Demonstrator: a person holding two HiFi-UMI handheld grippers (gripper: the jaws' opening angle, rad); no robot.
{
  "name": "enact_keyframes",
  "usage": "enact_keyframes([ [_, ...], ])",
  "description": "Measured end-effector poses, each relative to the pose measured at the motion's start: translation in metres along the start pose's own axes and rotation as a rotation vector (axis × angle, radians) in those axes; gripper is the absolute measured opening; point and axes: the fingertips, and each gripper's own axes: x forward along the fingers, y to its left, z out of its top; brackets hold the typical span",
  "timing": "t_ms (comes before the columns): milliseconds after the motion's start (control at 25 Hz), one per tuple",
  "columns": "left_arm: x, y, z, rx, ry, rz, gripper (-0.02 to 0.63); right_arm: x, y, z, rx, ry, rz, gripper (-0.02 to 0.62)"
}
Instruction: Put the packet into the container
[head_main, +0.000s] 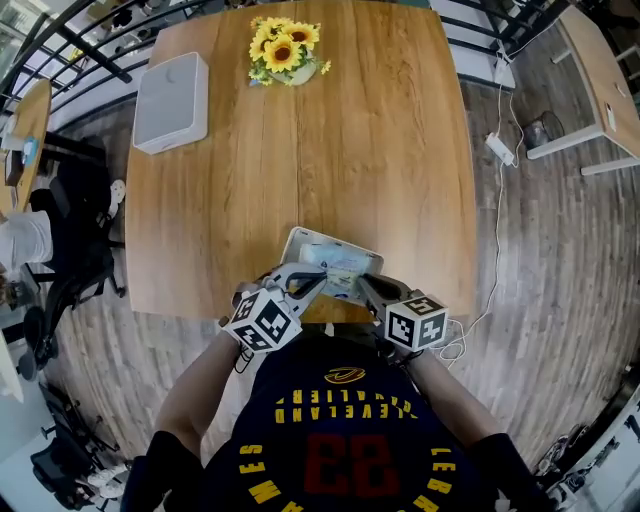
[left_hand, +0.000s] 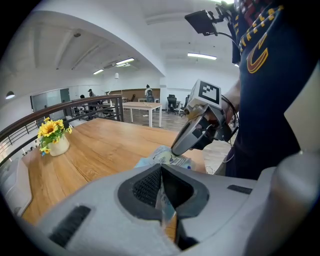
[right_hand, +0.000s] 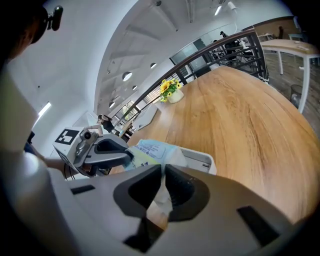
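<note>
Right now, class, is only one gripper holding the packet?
No, the left gripper and the right gripper each pinch an edge of the packet.

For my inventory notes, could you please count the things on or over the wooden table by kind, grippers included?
Packet: 1
White container: 1
White box: 1
Pot of sunflowers: 1
Grippers, both shut on the packet: 2, left gripper and right gripper
Total: 6

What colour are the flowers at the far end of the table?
Yellow, with dark centres. The flowers show best in the head view.
</note>
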Motion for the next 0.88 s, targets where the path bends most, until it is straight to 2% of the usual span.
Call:
enact_keyframes([
  [880,0.022,0.007,-0.032,-0.030,0.070,-0.041,0.008,0.014,-0.013,-0.016,-0.003,0.042,-0.068,0.032],
])
